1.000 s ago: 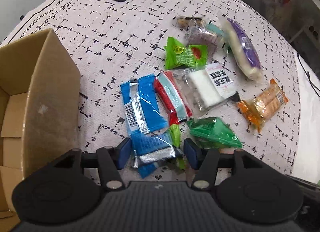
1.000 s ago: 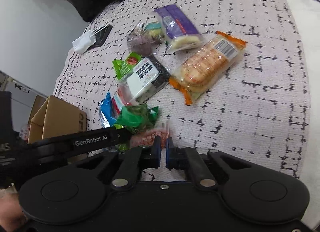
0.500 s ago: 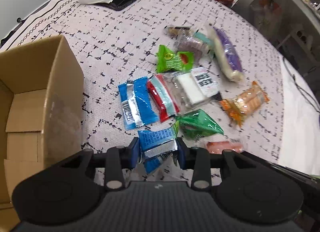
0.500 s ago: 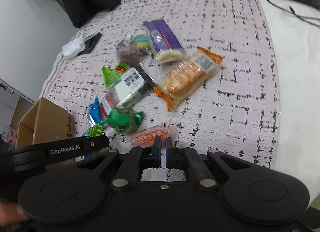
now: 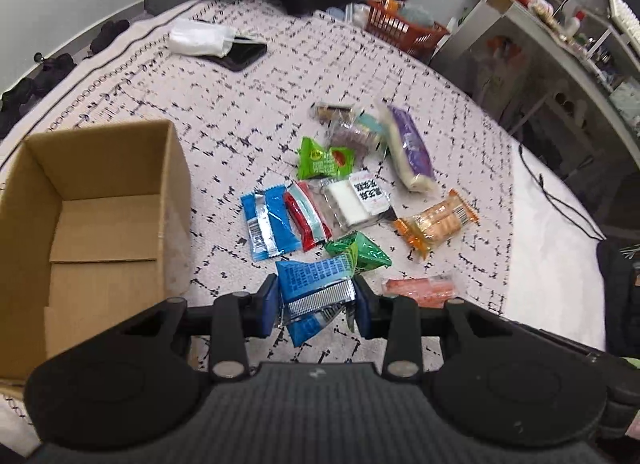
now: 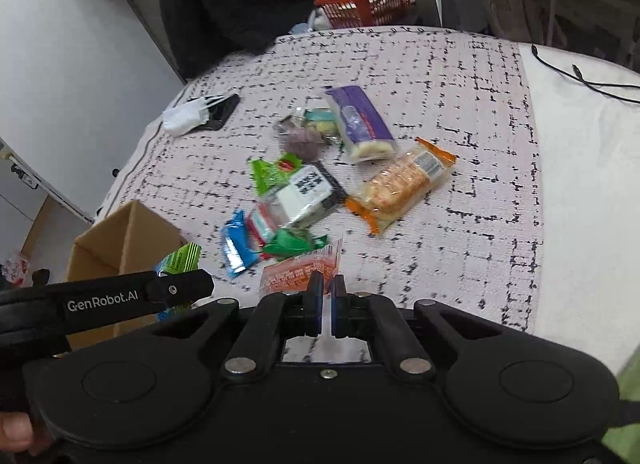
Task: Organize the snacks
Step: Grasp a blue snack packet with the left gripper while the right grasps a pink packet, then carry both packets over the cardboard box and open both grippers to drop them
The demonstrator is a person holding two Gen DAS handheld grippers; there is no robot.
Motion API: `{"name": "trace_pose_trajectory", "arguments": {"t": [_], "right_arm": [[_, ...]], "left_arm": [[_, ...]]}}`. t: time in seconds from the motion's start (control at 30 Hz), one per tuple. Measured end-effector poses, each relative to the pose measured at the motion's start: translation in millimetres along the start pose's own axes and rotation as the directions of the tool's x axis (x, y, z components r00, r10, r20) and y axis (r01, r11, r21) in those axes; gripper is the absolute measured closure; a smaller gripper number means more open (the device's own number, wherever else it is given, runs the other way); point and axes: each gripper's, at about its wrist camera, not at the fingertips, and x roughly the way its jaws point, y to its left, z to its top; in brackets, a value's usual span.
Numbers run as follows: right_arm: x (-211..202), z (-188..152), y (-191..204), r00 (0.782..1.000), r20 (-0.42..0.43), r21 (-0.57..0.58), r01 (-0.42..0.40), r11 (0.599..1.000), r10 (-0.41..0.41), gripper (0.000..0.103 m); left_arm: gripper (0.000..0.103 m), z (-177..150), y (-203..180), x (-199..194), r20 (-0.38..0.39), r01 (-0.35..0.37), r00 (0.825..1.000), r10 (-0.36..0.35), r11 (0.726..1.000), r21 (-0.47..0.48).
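My left gripper (image 5: 316, 298) is shut on a blue snack packet (image 5: 314, 284), with a thin green packet (image 5: 353, 258) caught beside it, lifted above the bed. My right gripper (image 6: 327, 294) is shut on the edge of an orange-red snack packet (image 6: 298, 274), also lifted; the packet shows in the left wrist view (image 5: 418, 288). The open cardboard box (image 5: 92, 220) sits to the left, also in the right wrist view (image 6: 120, 240). Several snack packets lie in a loose pile on the cover: a blue one (image 5: 268, 226), a green one (image 5: 324, 158), an orange cracker pack (image 5: 438, 222), a purple one (image 5: 410, 146).
A phone (image 5: 242, 54) under a white cloth (image 5: 200, 37) lies at the far left of the bed. A red basket (image 5: 404, 26) stands beyond the far edge. A black cable (image 6: 580, 78) runs over the white sheet on the right. Shelves stand at the far right.
My left gripper closed on the blue packet and lifted it off the cover. My right gripper rose with the orange-red packet in it. Both views now look from higher up.
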Motion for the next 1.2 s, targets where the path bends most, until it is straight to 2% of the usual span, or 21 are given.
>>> {"name": "trace_pose_trajectory", "arguments": {"t": [0.67, 1.0, 1.2], "right_arm": [[-43, -20, 82, 0.997, 0.07, -0.06, -0.009, 0.998, 0.014, 0.099], [-42, -18, 127, 0.995, 0.092, -0.096, -0.017, 0.995, 0.026, 0.099], [-29, -13, 153, 0.996, 0.08, -0.115, -0.039, 0.993, 0.049, 0.099]], "left_arm": [[0.066, -10, 56, -73, 0.071, 0.029, 0.997, -0.026, 0.999, -0.043], [0.066, -3, 99, -86, 0.099, 0.027, 0.995, -0.018, 0.995, -0.092], [0.066, 5, 129, -85, 0.112, -0.002, 0.994, 0.019, 0.99, -0.144]]}}
